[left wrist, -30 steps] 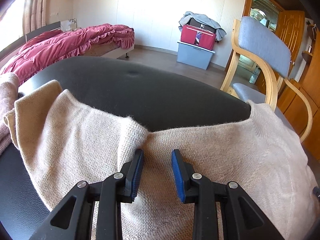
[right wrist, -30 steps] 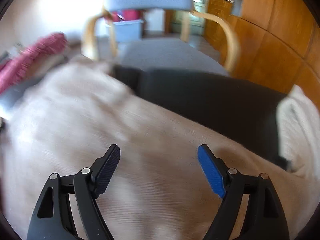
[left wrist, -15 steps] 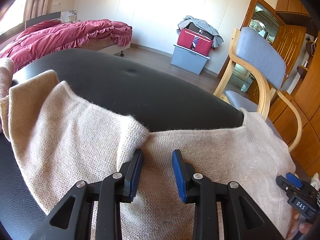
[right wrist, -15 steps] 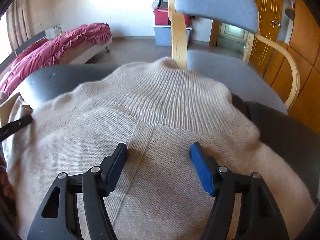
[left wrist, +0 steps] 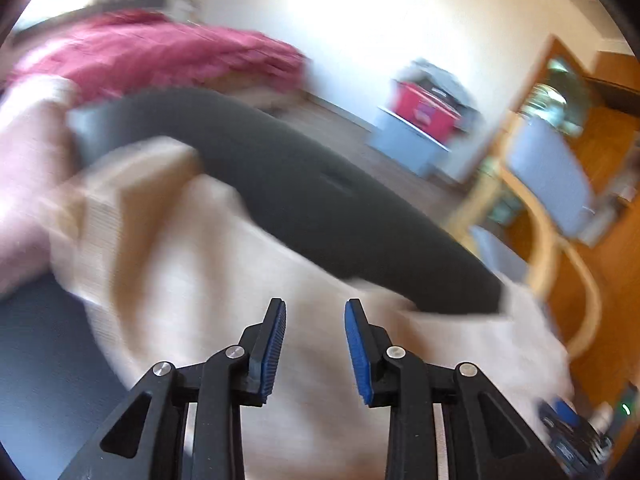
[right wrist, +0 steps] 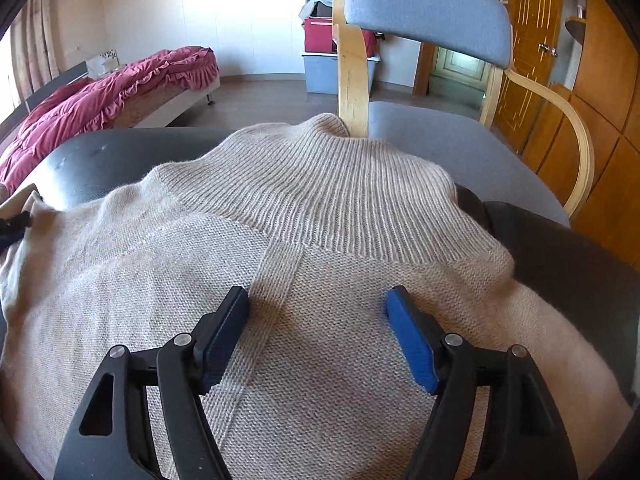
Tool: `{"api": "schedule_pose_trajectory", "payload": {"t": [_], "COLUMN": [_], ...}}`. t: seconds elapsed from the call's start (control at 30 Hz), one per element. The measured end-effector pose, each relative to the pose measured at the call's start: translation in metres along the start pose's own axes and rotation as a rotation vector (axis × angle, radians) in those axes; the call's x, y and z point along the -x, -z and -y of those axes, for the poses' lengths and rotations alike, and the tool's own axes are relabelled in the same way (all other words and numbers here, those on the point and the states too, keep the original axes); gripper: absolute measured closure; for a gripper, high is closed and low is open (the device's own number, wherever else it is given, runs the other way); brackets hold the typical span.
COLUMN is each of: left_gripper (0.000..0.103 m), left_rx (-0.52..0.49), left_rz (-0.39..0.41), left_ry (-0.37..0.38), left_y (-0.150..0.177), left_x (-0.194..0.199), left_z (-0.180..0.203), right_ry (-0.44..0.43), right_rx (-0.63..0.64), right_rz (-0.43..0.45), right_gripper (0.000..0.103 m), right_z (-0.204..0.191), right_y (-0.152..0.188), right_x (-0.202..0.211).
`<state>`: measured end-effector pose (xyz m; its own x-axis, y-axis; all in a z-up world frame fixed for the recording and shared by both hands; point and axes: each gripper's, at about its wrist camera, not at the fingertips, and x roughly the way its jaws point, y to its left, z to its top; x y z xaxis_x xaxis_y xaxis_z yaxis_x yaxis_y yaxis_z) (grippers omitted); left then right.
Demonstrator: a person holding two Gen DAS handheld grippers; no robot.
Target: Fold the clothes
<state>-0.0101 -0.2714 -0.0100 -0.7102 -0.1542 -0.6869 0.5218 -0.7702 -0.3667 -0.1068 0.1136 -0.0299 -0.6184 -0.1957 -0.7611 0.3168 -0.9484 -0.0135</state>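
Garment: a beige knitted sweater lies spread over a dark, smooth black cushioned surface; its ribbed band points to the far side, toward the chair.
Sleeve: in the left wrist view, which is blurred, a folded part of the sweater sits at the left, on the black surface.
Right gripper: its black fingers with blue pads are spread wide, tips low over the plain knit just near of the ribbed band, nothing between them; whether they touch the knit, I cannot tell.
Left gripper: fingers part-way apart, a narrow gap, nothing held; they hang over the sweater's edge near the black surface.
Chair: a bentwood armchair with grey padded back and seat stands just beyond the sweater.
Bed: a bed with a crumpled dark pink ruffled quilt lies far left.
Boxes: a red box on a grey-blue plastic bin stands by the far wall.
Right side: orange-brown wooden cabinet doors.
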Motion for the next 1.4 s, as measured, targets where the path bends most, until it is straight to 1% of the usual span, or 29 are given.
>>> {"api": "schedule_pose_trajectory", "payload": {"t": [0.07, 0.13, 0.2, 0.23, 0.33, 0.37, 0.43, 0.53, 0.57, 0.6, 0.63, 0.7, 0.77, 0.8, 0.9, 0.97, 1.03, 1.07, 1.1, 1.17, 1.4], "left_gripper": [0.073, 0.073, 0.073, 0.073, 0.073, 0.073, 0.073, 0.072, 0.072, 0.071, 0.071, 0.071, 0.071, 0.071, 0.071, 0.071, 0.075, 0.09, 0.099, 0.1, 0.1], "left_rx": [0.058, 0.095, 0.122, 0.128, 0.067, 0.05, 0.038, 0.068, 0.082, 0.087, 0.078, 0.057, 0.052, 0.061, 0.102, 0.112, 0.117, 0.107, 0.092, 0.063, -0.038], "left_rz": [0.038, 0.055, 0.042, 0.035, 0.037, 0.047, 0.09, 0.184, 0.204, 0.2, 0.169, 0.107, 0.078, 0.066, 0.038, 0.03, 0.032, 0.036, 0.038, 0.053, 0.189], "left_ry": [-0.025, -0.086, -0.125, -0.132, -0.145, -0.14, -0.114, -0.081, -0.078, -0.066, -0.061, -0.101, -0.129, -0.127, -0.07, -0.077, -0.061, -0.063, -0.073, -0.085, -0.069], "left_y": [-0.016, -0.029, -0.034, -0.035, -0.029, -0.025, -0.018, -0.01, -0.007, -0.005, -0.004, -0.002, 0.0, 0.0, -0.004, -0.008, -0.01, -0.011, -0.012, -0.018, -0.067], "left_x": [0.009, 0.013, 0.015, 0.016, 0.021, 0.025, 0.036, 0.055, 0.059, 0.058, 0.053, 0.039, 0.029, 0.025, 0.014, 0.009, 0.005, 0.006, 0.007, 0.012, 0.064], "left_z": [-0.03, -0.054, -0.075, -0.084, -0.085, -0.084, -0.084, -0.093, -0.097, -0.102, -0.105, -0.106, -0.108, -0.111, -0.117, -0.118, -0.117, -0.115, -0.112, -0.105, -0.071], "right_ry": [0.0, -0.003, -0.004, -0.004, -0.006, -0.007, -0.008, -0.011, -0.011, -0.011, -0.011, -0.011, -0.013, -0.014, -0.015, -0.016, -0.017, -0.017, -0.017, -0.017, -0.018], "right_rx": [0.0, -0.004, -0.005, -0.005, -0.006, -0.006, -0.007, -0.011, -0.011, -0.011, -0.011, -0.013, -0.014, -0.014, -0.015, -0.015, -0.015, -0.015, -0.015, -0.014, -0.017], "right_rz": [0.001, 0.002, 0.002, 0.002, 0.002, 0.002, 0.003, 0.004, 0.004, 0.004, 0.005, 0.005, 0.006, 0.006, 0.007, 0.007, 0.007, 0.007, 0.007, 0.007, 0.008], "right_gripper": [0.027, 0.027, 0.027, 0.027, 0.027, 0.027, 0.027, 0.027, 0.027, 0.027, 0.026, 0.026, 0.026, 0.026, 0.026, 0.026, 0.026, 0.026, 0.026, 0.026, 0.026], "right_z": [0.0, 0.0, 0.0, 0.0, 0.002, 0.002, 0.002, 0.002, 0.002, 0.001, 0.001, 0.001, 0.001, 0.001, 0.001, 0.001, 0.001, 0.001, 0.001, 0.001, -0.001], "right_y": [0.0, 0.001, 0.001, 0.001, 0.001, 0.001, 0.002, 0.002, 0.002, 0.002, 0.002, 0.003, 0.003, 0.003, 0.003, 0.003, 0.003, 0.003, 0.003, 0.003, 0.003], "right_x": [0.0, 0.0, 0.0, 0.001, 0.0, 0.0, 0.0, 0.0, 0.0, 0.0, 0.0, -0.001, 0.0, 0.0, -0.001, -0.001, -0.001, -0.001, -0.001, -0.001, -0.001]}}
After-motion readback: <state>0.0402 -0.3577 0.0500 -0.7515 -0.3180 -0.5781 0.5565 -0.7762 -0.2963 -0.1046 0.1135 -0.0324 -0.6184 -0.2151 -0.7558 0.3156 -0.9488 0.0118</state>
